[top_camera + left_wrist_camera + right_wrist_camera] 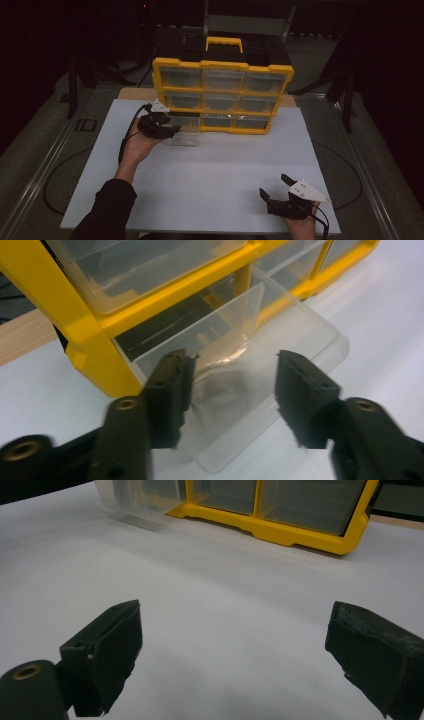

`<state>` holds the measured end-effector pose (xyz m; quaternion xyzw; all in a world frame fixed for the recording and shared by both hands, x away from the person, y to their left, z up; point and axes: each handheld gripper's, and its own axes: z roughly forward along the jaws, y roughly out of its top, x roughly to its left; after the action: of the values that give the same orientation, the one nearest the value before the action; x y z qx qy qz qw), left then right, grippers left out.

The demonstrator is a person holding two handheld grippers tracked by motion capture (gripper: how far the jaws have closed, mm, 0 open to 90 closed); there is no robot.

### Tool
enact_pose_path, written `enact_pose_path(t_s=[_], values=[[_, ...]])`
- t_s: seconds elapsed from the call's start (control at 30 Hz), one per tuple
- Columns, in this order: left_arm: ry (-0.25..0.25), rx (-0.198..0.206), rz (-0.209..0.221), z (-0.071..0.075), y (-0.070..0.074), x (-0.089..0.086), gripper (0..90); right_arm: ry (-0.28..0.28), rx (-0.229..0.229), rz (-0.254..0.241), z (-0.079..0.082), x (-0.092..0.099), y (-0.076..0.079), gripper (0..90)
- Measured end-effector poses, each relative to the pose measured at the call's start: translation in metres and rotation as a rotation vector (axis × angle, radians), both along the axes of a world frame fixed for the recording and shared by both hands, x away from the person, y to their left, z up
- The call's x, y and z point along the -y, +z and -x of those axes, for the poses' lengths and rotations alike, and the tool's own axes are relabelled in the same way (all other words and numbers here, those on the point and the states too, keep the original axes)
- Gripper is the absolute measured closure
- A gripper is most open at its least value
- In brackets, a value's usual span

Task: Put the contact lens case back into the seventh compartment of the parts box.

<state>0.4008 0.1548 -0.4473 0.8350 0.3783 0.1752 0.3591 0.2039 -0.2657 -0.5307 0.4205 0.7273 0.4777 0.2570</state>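
Drawers fill the yellow organizer (223,95) standing at the far edge of the white table (210,170), and its bottom-left clear drawer (183,136) is slid partway out, its front resting on the table. The left hand-held gripper (161,126) sits right at that drawer with its jaws spread apart; in the left gripper view they straddle the drawer's curved front pull without pinching it, likely placed either to take hold or to let go. The right hand-held gripper (278,191) rests near the table's front right corner, jaws released and grasping nothing, well apart from the organizer, probably kept clear.
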Motion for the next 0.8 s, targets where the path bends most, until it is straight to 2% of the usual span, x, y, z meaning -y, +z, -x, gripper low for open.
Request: enact_pose_path(t_s=[0.03, 0.07, 0.13, 0.23, 0.37, 0.53, 0.7, 0.8], values=[[0.000, 0.000, 0.000, 0.000, 0.000, 0.000, 40.2, 0.001, 0.000, 0.000, 0.000, 0.000, 0.000, 8.2], [0.019, 0.004, 0.006, 0.000, 0.001, -0.001, 30.9, 0.002, 0.000, 0.000, 0.000, 0.000, 0.000, 8.2], [0.033, 0.008, 0.018, 0.001, 0.001, -0.002, 21.5, 0.002, 0.000, 0.000, 0.000, 0.000, 0.000, 8.2], [0.050, 0.019, 0.032, 0.001, 0.002, -0.004, 14.0, 0.002, 0.001, 0.000, 0.000, 0.000, 0.000, 8.2], [0.046, -0.001, 0.042, 0.001, 0.002, -0.006, 1.6, 0.002, 0.000, 0.000, 0.000, 0.000, 0.000, 8.2], [0.054, 0.006, 0.061, 0.003, 0.001, -0.008, 0.3, 0.004, 0.000, -0.001, 0.000, 0.000, 0.000, 8.2], [0.051, 0.037, 0.057, 0.011, 0.003, -0.009, 0.4, 0.004, 0.001, 0.001, 0.000, 0.000, 0.000, 8.2], [0.051, 0.037, 0.057, 0.011, 0.003, -0.009, 0.3, 0.003, 0.001, 0.000, 0.000, 0.000, 0.000, 8.2]])
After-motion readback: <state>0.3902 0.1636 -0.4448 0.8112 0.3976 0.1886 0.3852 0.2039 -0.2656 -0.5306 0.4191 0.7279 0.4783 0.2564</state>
